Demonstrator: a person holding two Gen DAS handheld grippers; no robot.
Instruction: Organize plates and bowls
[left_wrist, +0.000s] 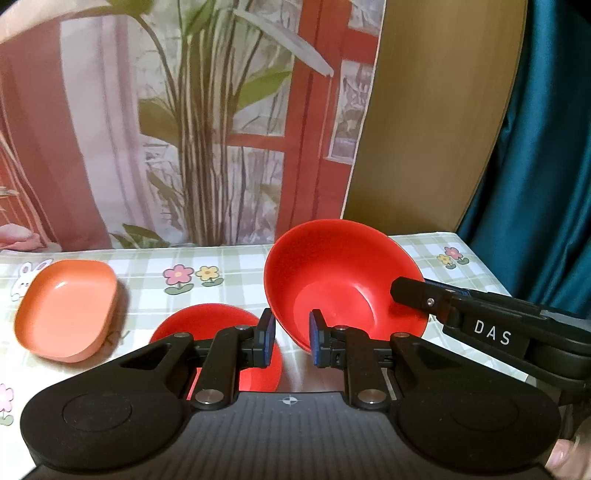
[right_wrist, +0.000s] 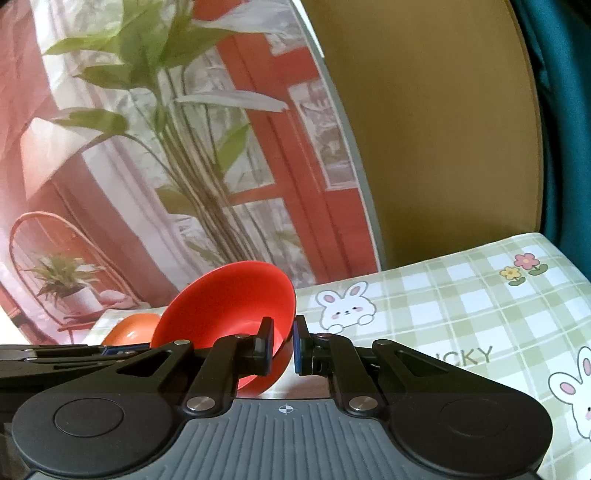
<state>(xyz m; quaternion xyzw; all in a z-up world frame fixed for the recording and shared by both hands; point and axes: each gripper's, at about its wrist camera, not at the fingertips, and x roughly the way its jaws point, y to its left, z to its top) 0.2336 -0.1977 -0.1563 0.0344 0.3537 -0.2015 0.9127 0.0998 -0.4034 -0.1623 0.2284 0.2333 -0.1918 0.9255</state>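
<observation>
My right gripper (right_wrist: 283, 341) pinches the rim of the tilted red bowl (left_wrist: 343, 280), held above the checked tablecloth (left_wrist: 229, 258) near a second red bowl (left_wrist: 207, 321) and an orange dish (left_wrist: 66, 306). My left gripper (left_wrist: 291, 341) hangs spread and empty, partly hiding that second bowl. Behind the table, a plant-print backdrop (left_wrist: 184, 129) is blurred.

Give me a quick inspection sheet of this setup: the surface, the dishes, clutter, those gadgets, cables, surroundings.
Surface: table under a green checked cloth with bunnies and flowers.
Job's things: tilted red bowl lifted off the cloth; second red bowl resting below the left fingers; orange square dish on the left.
Clutter: nothing seen.
Grippers: right hand-held gripper pinches the tilted bowl's rim; left hand-held gripper is open and empty, close beside that bowl.
Cables: nothing seen.
Surroundings: printed plant-and-window backdrop, wooden panel, teal curtain.
</observation>
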